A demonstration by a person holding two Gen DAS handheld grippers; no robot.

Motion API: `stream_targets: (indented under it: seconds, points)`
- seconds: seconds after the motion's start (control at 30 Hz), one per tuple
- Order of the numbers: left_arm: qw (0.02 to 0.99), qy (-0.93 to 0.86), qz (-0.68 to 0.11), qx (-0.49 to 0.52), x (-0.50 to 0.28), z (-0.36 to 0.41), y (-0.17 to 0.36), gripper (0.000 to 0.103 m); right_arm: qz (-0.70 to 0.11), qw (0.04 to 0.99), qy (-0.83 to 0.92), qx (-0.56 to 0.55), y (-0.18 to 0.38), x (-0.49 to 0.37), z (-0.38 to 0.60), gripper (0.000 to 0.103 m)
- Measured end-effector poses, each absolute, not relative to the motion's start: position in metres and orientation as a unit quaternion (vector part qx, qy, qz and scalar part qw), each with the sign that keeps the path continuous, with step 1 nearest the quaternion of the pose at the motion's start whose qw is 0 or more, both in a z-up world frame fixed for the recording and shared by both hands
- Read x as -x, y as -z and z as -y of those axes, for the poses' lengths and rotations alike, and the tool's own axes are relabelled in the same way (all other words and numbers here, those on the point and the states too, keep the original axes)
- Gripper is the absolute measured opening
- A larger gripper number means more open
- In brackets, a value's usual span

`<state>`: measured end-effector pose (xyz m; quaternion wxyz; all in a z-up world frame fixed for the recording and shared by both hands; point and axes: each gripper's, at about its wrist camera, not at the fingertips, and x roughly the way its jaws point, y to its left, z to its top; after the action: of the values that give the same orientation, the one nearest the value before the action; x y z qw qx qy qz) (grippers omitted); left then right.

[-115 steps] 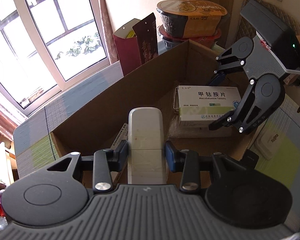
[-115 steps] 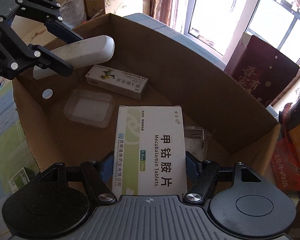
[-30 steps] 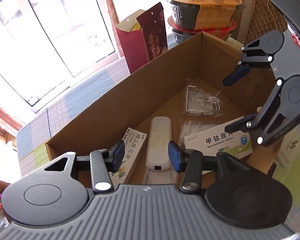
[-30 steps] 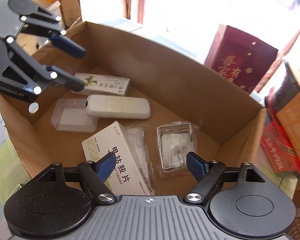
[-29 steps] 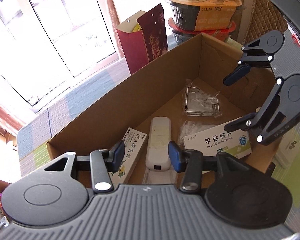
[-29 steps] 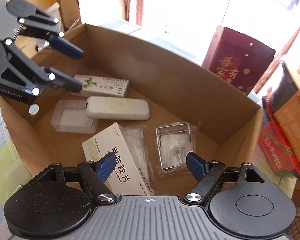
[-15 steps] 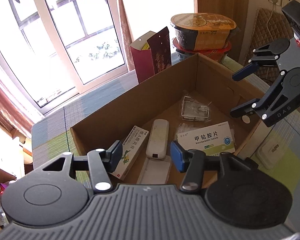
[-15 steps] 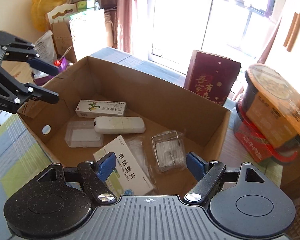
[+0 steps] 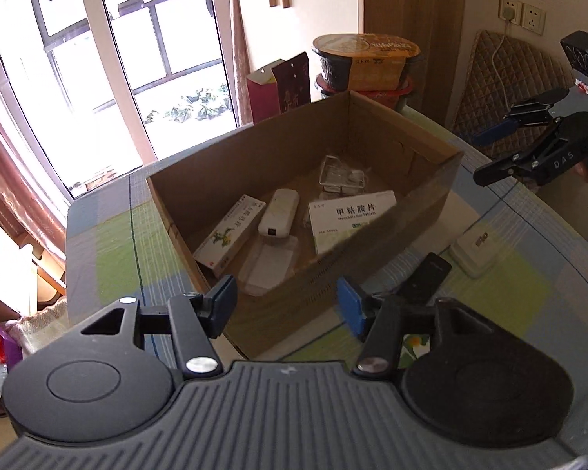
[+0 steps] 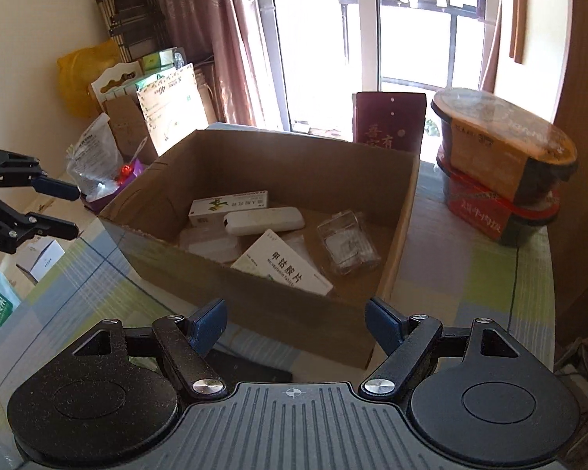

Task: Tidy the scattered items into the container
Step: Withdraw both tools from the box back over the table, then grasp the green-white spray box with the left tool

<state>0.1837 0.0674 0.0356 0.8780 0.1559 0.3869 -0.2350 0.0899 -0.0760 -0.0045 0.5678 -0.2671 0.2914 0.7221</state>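
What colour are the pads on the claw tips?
Blue pads on black arms, clearest in the left wrist view.

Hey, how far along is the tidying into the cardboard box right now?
Done: the brown cardboard box holds the white Mecobalamin tablet box, white remote, green-printed medicine carton and two clear plastic packs. In hand: nothing; left claw and right claw are open. Left: the black phone and white case on the checked tablecloth.

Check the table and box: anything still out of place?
Yes. A black phone-like device and a small white case still lie on the tablecloth beside the cardboard box, not inside it. Both grippers are open, empty.
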Motion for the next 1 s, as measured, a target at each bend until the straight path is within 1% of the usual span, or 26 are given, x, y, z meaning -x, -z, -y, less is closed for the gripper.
stream_targets:
  seconds: [0.27, 0.47, 0.53, 0.67, 0.73, 0.77, 0.87, 0.9, 0.97, 1.0]
  points:
    - [0.844, 0.291, -0.422, -0.154, -0.154, -0.037, 0.019, 0.053, -0.379, 0.578, -0.684, 0.232, 0.047, -0.103, 0.119, 0.083]
    - [0.813, 0.350, -0.427, -0.185, -0.142, -0.009, 0.055, 0.053, -0.441, 0.585, -0.648, 0.208, 0.073, -0.115, 0.141, 0.083]
    - [0.801, 0.369, -0.426, -0.203, -0.143, -0.001, 0.065, 0.058, -0.447, 0.587, -0.642, 0.208, 0.075, -0.118, 0.145, 0.083]
    - [0.782, 0.391, -0.422, -0.241, -0.147, 0.014, 0.080, 0.065, -0.453, 0.592, -0.632, 0.210, 0.076, -0.122, 0.151, 0.083]
    - [0.773, 0.400, -0.419, -0.261, -0.149, 0.021, 0.088, 0.071, -0.456, 0.595, -0.628, 0.209, 0.077, -0.124, 0.153, 0.083]
    - [0.768, 0.402, -0.417, -0.271, -0.150, 0.025, 0.091, 0.072, -0.457, 0.597, -0.625, 0.209, 0.078, -0.125, 0.153, 0.083]
    - [0.760, 0.401, -0.417, -0.296, -0.152, 0.035, 0.103, 0.071, -0.458, 0.601, -0.620, 0.209, 0.079, -0.126, 0.155, 0.083]
    - [0.759, 0.400, -0.417, -0.300, -0.152, 0.036, 0.106, 0.066, -0.457, 0.602, -0.620, 0.211, 0.080, -0.125, 0.155, 0.083]
    - [0.761, 0.392, -0.421, -0.300, -0.149, 0.038, 0.110, 0.065, -0.452, 0.605, -0.619, 0.214, 0.081, -0.125, 0.155, 0.083]
    - [0.765, 0.385, -0.425, -0.294, -0.146, 0.037, 0.110, 0.063, -0.450, 0.606, -0.619, 0.217, 0.081, -0.124, 0.155, 0.083]
